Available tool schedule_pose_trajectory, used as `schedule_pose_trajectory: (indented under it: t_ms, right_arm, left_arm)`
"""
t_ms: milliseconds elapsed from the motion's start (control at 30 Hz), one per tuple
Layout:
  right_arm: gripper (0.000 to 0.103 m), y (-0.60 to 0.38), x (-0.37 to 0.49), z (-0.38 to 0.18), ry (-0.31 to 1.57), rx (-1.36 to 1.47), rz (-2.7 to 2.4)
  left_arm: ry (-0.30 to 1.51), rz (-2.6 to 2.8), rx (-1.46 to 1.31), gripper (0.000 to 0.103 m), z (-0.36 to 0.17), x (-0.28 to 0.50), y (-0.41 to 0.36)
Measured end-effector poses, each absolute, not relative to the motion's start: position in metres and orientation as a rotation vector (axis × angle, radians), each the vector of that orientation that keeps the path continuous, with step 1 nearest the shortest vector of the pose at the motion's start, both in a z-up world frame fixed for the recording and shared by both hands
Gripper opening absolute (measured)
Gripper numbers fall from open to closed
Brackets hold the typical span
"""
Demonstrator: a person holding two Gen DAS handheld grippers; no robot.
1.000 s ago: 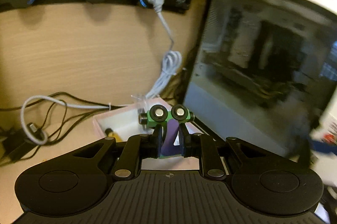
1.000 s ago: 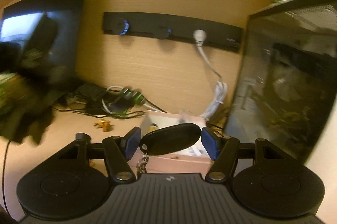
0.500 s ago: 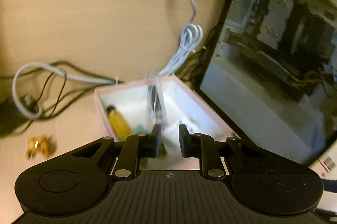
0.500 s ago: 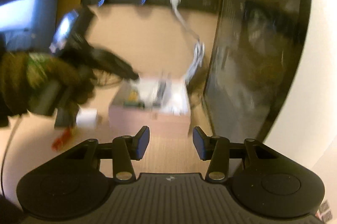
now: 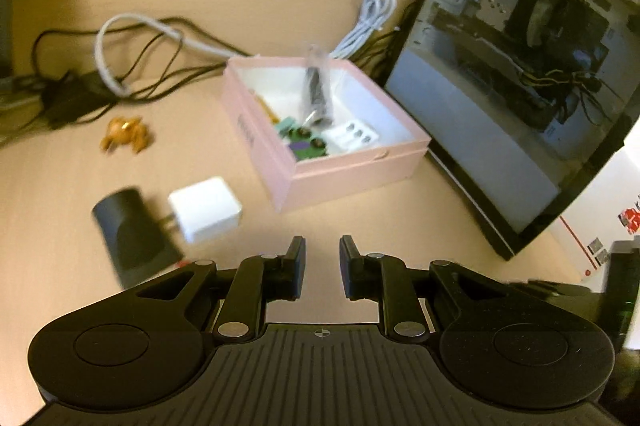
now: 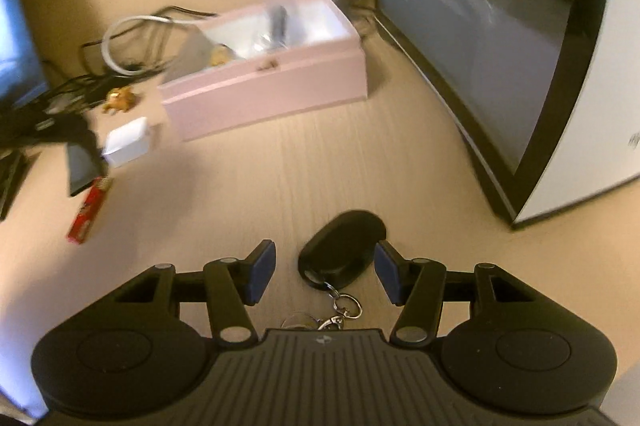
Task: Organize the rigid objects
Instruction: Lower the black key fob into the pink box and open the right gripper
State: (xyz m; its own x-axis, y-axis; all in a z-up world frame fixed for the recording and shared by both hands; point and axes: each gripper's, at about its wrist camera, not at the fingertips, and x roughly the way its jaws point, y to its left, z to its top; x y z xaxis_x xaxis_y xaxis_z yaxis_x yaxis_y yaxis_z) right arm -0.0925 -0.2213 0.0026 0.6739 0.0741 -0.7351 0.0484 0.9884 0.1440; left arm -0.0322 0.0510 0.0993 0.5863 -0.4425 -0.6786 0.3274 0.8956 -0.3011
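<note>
Black oval key fob [image 6: 342, 250] lay on the pale wooden desk [image 6: 320, 161] between the right gripper's [image 6: 325, 272] just-widened jaws, unclamped. Left gripper [image 5: 322, 268] hung nearly shut, empty. Beyond: one white charger cube [image 5: 205, 207], one pink open box [image 5: 332, 169], one glass-sided computer case [image 5: 520, 65].

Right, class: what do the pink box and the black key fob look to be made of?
Pink box: probably matte cardboard or paperboard, judging by its flat straight walls, crisp edges and no shine. Black key fob: likely smooth, semi-gloss moulded plastic, rounded in shape, with shiny metal rings at its end.
</note>
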Motion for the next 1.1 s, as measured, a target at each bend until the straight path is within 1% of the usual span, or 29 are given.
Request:
schedule_pose_trajectory:
  t_ms: [100,133,167,200,400,600,800,1000,1100]
  right_arm:
    - [0.056,-0.205,-0.088,-0.004,0.772,0.061,-0.022]
    - [0.052,-0.200,-0.087,-0.005,0.761,0.022,-0.014]
    - [0.044,-0.194,-0.088,-0.006,0.742,-0.009,0.004]
    - [0.040,-0.190,-0.089,-0.005,0.735,-0.027,0.022]
    - [0.039,-0.179,-0.095,0.011,0.724,-0.061,0.060]
    - [0.039,-0.183,-0.118,0.074,0.589,-0.029,0.096]
    - [0.039,-0.184,-0.117,0.140,0.418,-0.001,0.135]
    - [0.039,-0.184,-0.060,0.201,0.255,-0.030,0.170]
    - [0.039,-0.183,-0.016,0.222,0.239,-0.020,0.203]
  left_arm:
    - [0.842,-0.422,-0.159,0.020,0.096,-0.040,0.063]
    - [0.847,-0.412,-0.160,0.020,0.095,-0.042,0.068]
    - [0.852,-0.405,-0.162,0.020,0.094,-0.044,0.072]
    - [0.859,-0.397,-0.163,0.020,0.092,-0.047,0.078]
    - [0.882,-0.356,-0.194,0.020,0.081,-0.061,0.106]
    - [0.860,-0.368,-0.254,0.020,0.077,-0.068,0.117]
    - [0.788,-0.387,-0.285,0.020,0.091,-0.075,0.116]
    - [0.747,-0.329,-0.328,0.020,0.096,-0.085,0.122]
    - [0.742,-0.291,-0.343,0.020,0.094,-0.093,0.123]
